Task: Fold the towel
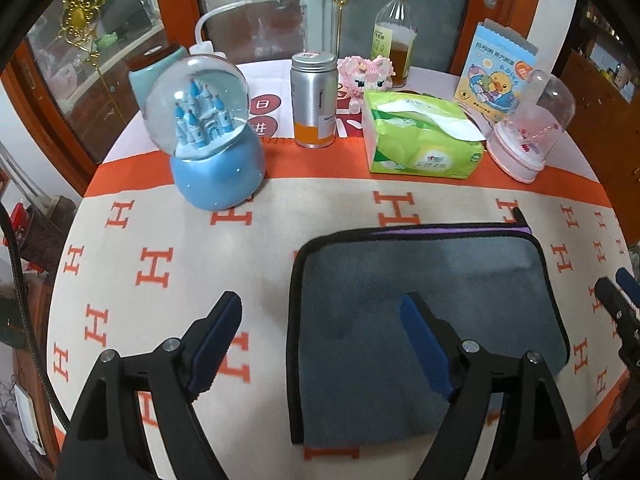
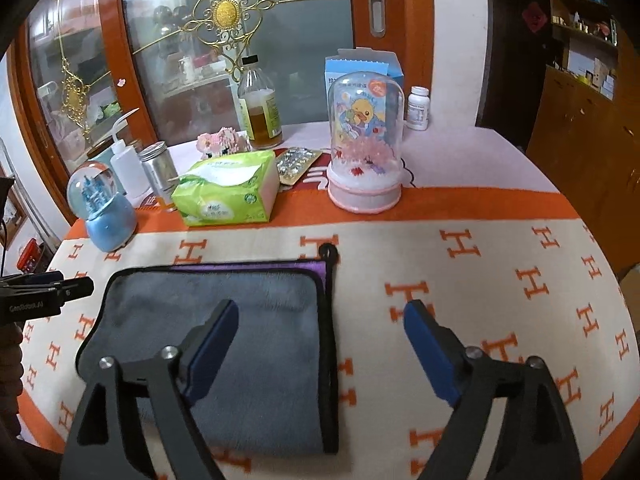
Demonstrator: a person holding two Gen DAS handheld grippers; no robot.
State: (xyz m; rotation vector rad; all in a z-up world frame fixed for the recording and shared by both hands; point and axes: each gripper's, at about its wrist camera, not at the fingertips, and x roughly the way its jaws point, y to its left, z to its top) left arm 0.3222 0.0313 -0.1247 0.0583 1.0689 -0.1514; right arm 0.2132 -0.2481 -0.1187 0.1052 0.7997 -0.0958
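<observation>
My left gripper point(image 1: 320, 344) hangs above the table with its jaws spread wide and nothing between them; one blue-padded finger point(image 1: 218, 340) is over the cream-and-orange H-patterned tablecloth point(image 1: 156, 268), the other over the towel point(image 1: 420, 292). My right gripper point(image 2: 320, 350) is likewise wide apart and empty, its left finger point(image 2: 212, 350) above the towel's right half and its right finger above bare cloth.

The grey towel with black binding lies flat and folded on the near side of the table, a purple strip point(image 2: 248, 269) showing along its far edge (a small black hanging loop point(image 2: 329, 249) sticks out at the far right corner). Whether either gripper touches the fabric I cannot tell.

Behind the towel, along the orange band, stand a blue castle snow globe point(image 1: 204, 128), a silver canister point(image 1: 314, 100), a green tissue pack point(image 1: 420, 136) and a pink-based clear dome point(image 2: 364, 148). Farther back are a glass bottle of amber liquid point(image 2: 260, 108), a pink block-built toy point(image 1: 366, 74), a blister pack of pills point(image 2: 298, 162) and a small white pill bottle point(image 2: 418, 108).
</observation>
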